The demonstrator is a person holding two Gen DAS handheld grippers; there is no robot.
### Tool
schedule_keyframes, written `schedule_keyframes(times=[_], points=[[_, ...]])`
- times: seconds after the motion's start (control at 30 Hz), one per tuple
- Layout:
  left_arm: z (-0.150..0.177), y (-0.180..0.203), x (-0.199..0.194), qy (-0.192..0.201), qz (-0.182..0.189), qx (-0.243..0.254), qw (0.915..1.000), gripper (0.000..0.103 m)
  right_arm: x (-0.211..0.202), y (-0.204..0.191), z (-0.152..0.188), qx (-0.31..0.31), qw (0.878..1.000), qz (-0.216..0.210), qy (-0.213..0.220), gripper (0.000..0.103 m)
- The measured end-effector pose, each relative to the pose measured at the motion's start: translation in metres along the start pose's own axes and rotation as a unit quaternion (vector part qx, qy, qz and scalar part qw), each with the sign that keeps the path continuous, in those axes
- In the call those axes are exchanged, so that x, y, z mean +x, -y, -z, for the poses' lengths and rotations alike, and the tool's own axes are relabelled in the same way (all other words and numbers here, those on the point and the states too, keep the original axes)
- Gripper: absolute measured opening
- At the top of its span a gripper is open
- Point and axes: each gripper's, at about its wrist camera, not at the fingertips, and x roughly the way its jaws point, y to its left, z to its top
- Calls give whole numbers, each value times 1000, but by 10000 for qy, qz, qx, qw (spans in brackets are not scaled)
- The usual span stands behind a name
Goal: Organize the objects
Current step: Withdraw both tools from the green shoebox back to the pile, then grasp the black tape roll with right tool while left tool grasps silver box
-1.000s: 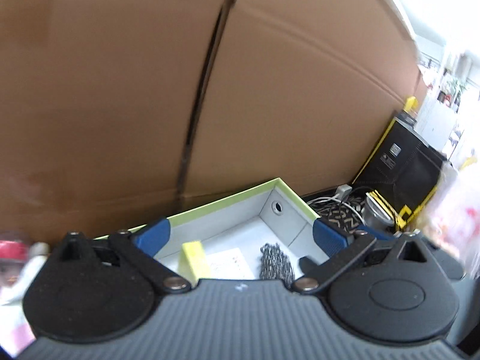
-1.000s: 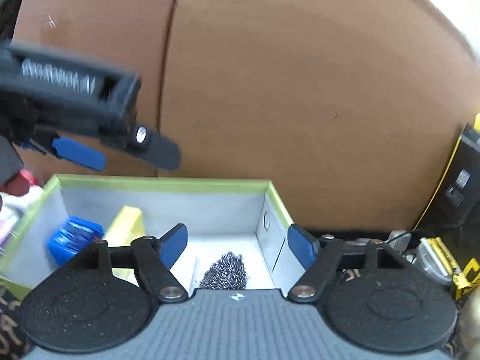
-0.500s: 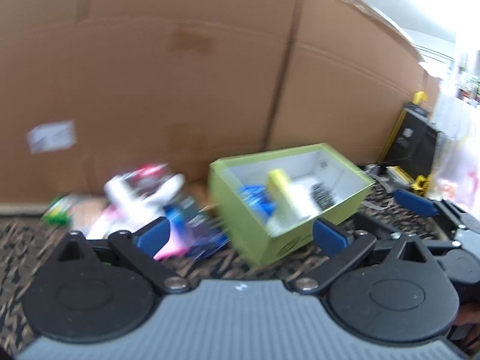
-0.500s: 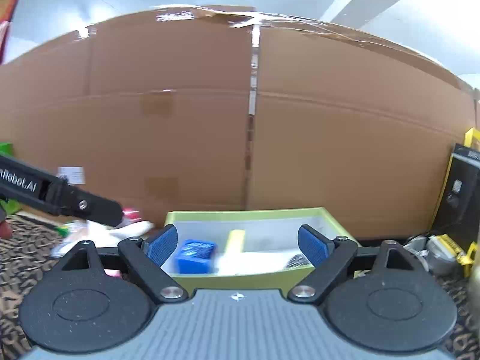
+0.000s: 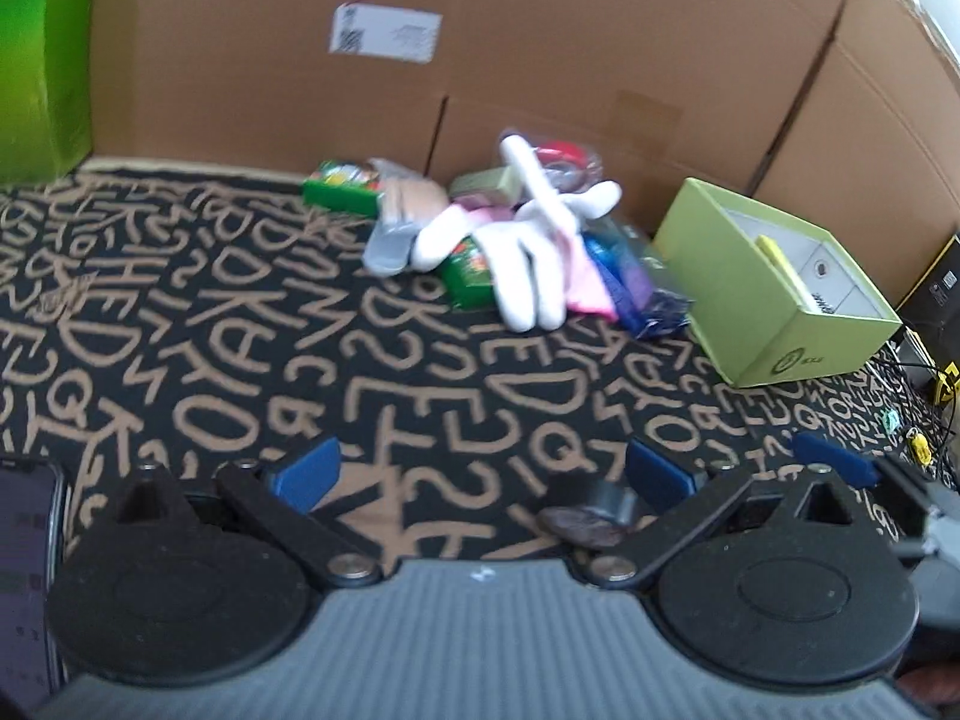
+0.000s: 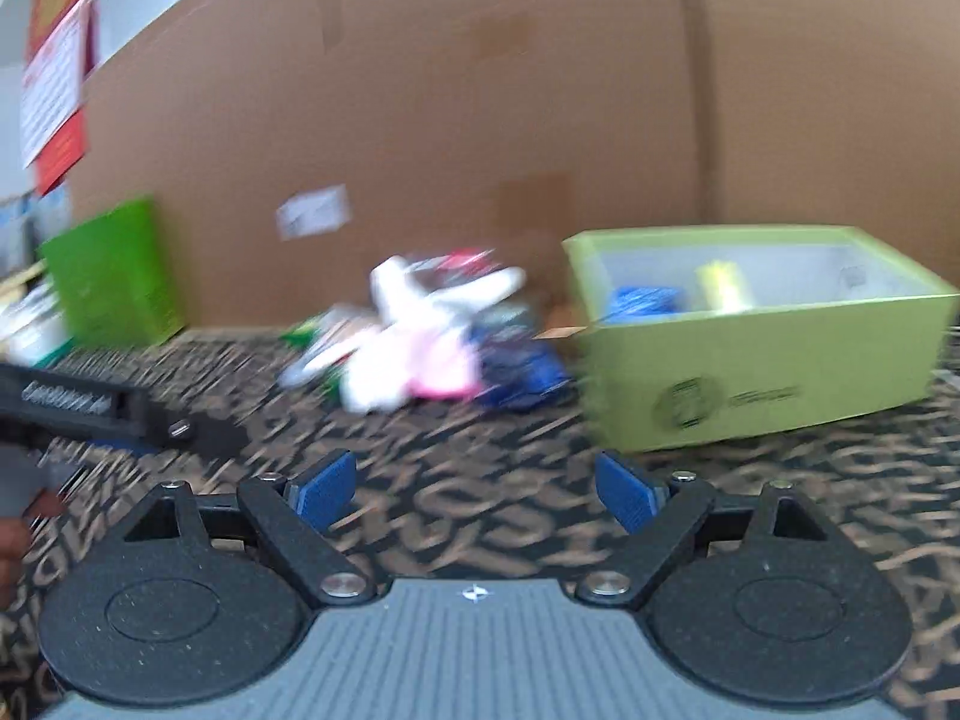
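A light green open box [image 5: 738, 288] stands on the patterned carpet at the right; it also shows in the right wrist view [image 6: 774, 360], holding a blue item [image 6: 645, 303] and a yellow item [image 6: 723, 285]. A pile of loose objects [image 5: 510, 240] lies left of it: white gloves [image 5: 528, 264], pink cloth, green packets [image 5: 342, 189], blue bags. The pile appears blurred in the right wrist view [image 6: 420, 336]. My left gripper [image 5: 480, 471] is open and empty, well in front of the pile. My right gripper [image 6: 474, 489] is open and empty, in front of the box.
A tall cardboard wall [image 5: 540, 60] backs the scene. A bright green box [image 5: 45, 66] stands at the far left. A phone [image 5: 24, 570] lies at the left edge. Black equipment and cables [image 5: 936, 312] sit at the far right. The left gripper shows in the right wrist view [image 6: 90, 414].
Both grippers have pulled back from above the green box toward the near carpet. The left view swung left, so the pile and open carpet are now in sight.
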Motion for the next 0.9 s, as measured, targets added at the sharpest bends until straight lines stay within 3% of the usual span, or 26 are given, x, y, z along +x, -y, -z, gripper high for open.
schedule_keyframes(times=[0.17,0.3,0.37,0.4,0.43,0.73,0.9], points=[[-5,-12,-1,46,33,42,10000,103,33,-41,5,-531,9961,-616,-346,79],[-15,-7,5,27,126,189,9997,103,49,-60,6,-796,9922,-785,-544,68],[-20,-2,8,39,238,286,9993,103,57,-65,8,-840,9912,-775,-667,53],[-23,2,10,55,276,340,9990,103,60,-66,9,-845,9906,-779,-741,31],[-27,6,12,76,321,405,9986,103,62,-67,9,-818,9901,-790,-818,22],[-66,76,68,43,794,617,9949,100,38,-37,14,-327,9973,-102,-651,22],[-78,121,113,-32,513,1064,9930,94,23,-15,19,-49,9979,129,-631,22]])
